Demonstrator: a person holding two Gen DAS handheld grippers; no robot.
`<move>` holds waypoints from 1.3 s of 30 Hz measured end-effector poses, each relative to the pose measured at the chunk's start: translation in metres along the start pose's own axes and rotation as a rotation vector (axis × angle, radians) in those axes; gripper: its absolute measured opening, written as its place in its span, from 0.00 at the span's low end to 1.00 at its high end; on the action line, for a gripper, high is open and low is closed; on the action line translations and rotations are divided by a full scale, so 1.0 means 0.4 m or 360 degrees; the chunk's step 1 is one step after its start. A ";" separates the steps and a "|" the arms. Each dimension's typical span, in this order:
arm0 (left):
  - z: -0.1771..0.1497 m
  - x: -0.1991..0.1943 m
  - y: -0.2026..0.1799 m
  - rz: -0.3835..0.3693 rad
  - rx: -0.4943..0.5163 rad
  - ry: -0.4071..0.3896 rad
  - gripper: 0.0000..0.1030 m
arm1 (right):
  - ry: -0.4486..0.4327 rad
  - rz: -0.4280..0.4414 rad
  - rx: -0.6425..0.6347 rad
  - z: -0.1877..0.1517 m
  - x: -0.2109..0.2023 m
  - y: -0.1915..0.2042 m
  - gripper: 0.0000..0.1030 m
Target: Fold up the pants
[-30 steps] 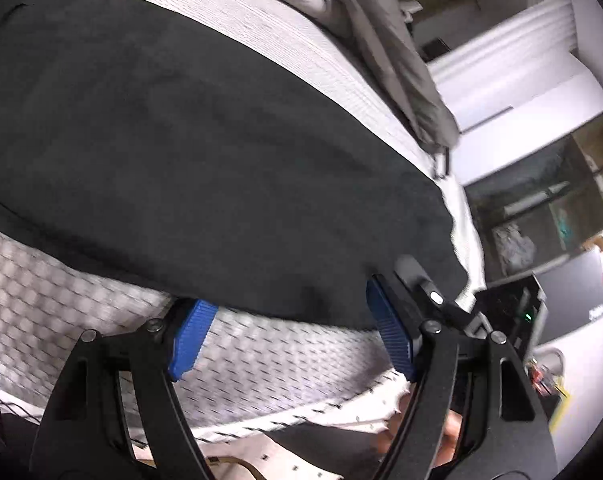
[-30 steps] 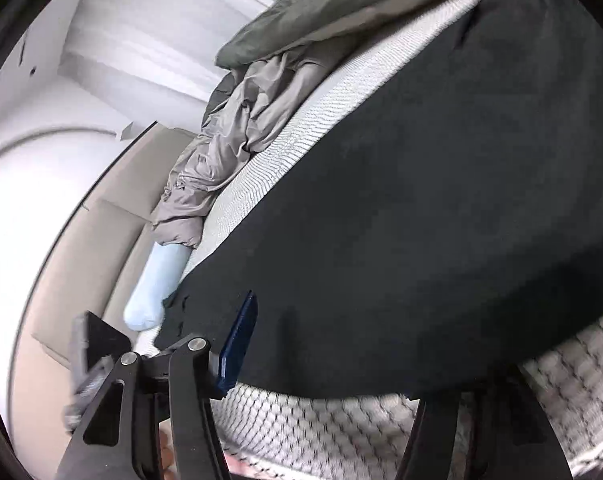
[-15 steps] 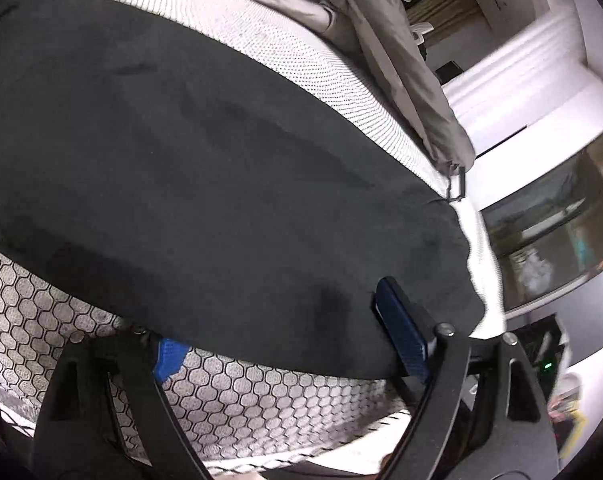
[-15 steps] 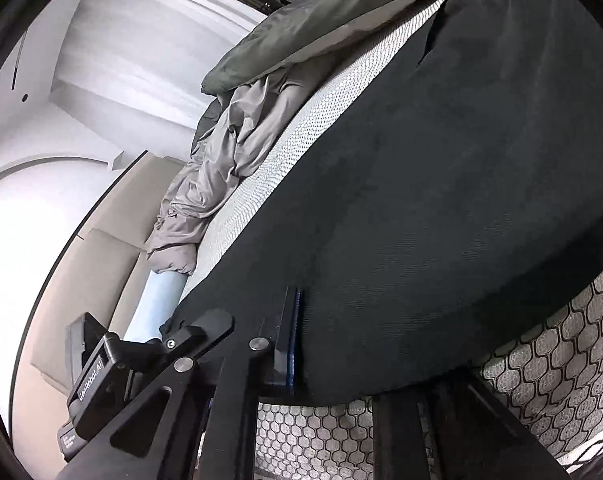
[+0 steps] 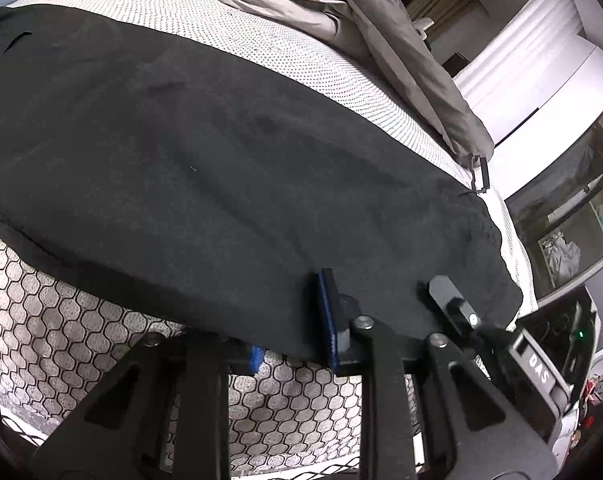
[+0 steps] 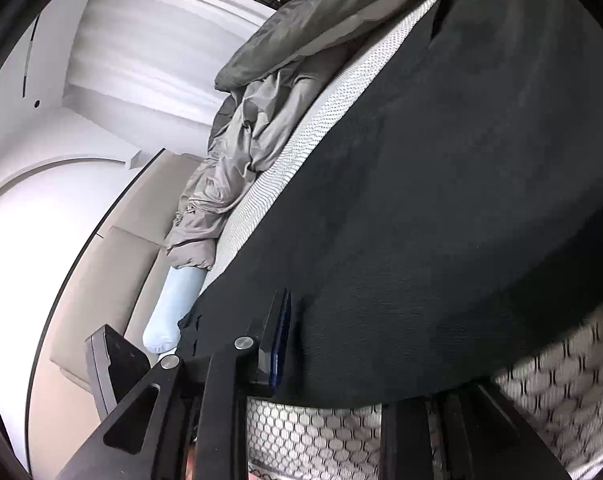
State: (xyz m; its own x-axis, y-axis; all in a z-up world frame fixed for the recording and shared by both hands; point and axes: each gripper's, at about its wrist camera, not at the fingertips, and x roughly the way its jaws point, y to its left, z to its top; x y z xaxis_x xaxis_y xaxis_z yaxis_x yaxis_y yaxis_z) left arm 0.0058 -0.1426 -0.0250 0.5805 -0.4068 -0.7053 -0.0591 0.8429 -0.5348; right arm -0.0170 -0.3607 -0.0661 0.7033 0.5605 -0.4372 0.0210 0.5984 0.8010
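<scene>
Bedroom light falls across a bed (image 5: 301, 60) with a dotted white top and honeycomb-patterned side, a grey duvet (image 5: 381, 28) bunched along its far edge. From the left wrist camera, black pants (image 5: 221, 168) lie spread flat along the bed's near edge, their hem slightly overhanging the side. The left gripper (image 5: 293, 332) sits at that near edge, jaws drawn close on the overhanging cloth: one blue pad (image 5: 326, 312) rests on top of the fabric, the other only peeks out beneath it, so it appears pinched shut on the hem.

From the right wrist camera, the pants (image 6: 441, 200) fill the frame and run to the bed's (image 6: 301, 432) near edge, a pale blue pillow (image 6: 173, 312) beyond their end. The right gripper (image 6: 333, 356) shows one blue pad (image 6: 283, 336) pressed against the cloth; the other finger is hidden under the fabric, so its grip cannot be confirmed, though it looks closed on the edge.

Soft, light and limp, the fabric should sag between holds; edges near the corners look the surest places to grip.
</scene>
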 end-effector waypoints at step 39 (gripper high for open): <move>-0.082 0.006 -0.078 -0.0172 -0.0128 0.0041 0.39 | -0.0053 0.0185 0.0138 -0.034 -0.050 -0.041 0.09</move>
State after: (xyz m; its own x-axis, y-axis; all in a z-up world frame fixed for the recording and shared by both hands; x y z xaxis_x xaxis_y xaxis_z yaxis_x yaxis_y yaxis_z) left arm -0.0177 -0.1812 -0.0253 0.5658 -0.5035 -0.6529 -0.0627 0.7633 -0.6430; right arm -0.0411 -0.3742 -0.0759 0.7277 0.6031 -0.3266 -0.0019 0.4780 0.8784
